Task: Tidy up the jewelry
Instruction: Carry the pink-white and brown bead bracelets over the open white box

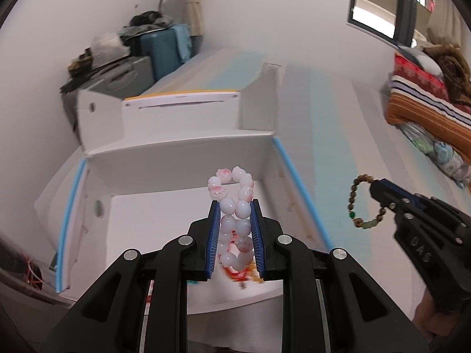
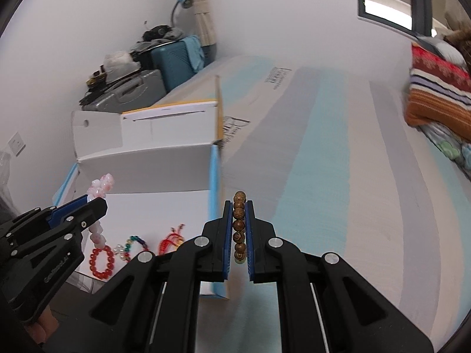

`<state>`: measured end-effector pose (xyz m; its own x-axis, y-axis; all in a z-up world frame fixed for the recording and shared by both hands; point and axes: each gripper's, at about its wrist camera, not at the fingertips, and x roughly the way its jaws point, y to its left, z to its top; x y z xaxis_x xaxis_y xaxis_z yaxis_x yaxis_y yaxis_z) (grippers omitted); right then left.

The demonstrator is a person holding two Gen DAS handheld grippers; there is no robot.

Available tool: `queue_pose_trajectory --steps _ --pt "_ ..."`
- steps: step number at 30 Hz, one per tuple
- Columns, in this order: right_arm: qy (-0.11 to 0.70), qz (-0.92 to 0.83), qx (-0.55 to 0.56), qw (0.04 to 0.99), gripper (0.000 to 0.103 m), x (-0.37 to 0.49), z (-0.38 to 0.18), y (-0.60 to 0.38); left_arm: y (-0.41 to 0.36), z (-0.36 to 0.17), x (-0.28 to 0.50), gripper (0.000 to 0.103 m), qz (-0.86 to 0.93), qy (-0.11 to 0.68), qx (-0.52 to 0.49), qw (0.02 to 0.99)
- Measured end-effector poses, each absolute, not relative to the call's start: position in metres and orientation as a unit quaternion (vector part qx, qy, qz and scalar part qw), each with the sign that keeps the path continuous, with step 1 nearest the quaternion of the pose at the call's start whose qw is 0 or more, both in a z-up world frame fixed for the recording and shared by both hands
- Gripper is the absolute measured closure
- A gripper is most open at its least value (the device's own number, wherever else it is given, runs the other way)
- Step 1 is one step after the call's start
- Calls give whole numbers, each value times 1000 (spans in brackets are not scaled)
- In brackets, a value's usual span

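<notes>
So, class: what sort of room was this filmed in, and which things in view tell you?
Probably a bedroom: a striped mattress serves as the work surface, folded blankets are stacked at one side, and suitcases stand in the corner.

A pink-and-white bead bracelet (image 1: 234,217) hangs pinched above the open white box (image 1: 188,153). A brown wooden bead bracelet (image 2: 239,226), with a few green beads, is held beside the box. On the box floor lie a red bead bracelet (image 2: 101,261), a multicoloured one (image 2: 132,245) and a red cord one (image 2: 172,239).
</notes>
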<state>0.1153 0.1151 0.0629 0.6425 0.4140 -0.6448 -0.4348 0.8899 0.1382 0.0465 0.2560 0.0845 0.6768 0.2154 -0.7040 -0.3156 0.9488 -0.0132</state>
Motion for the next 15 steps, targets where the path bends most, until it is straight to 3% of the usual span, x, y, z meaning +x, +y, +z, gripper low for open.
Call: queue_pose_trajectory --steps 15 --pt "380 277 -60 880 96 107 52 200 335 67 27 83 192 414 -93 885"
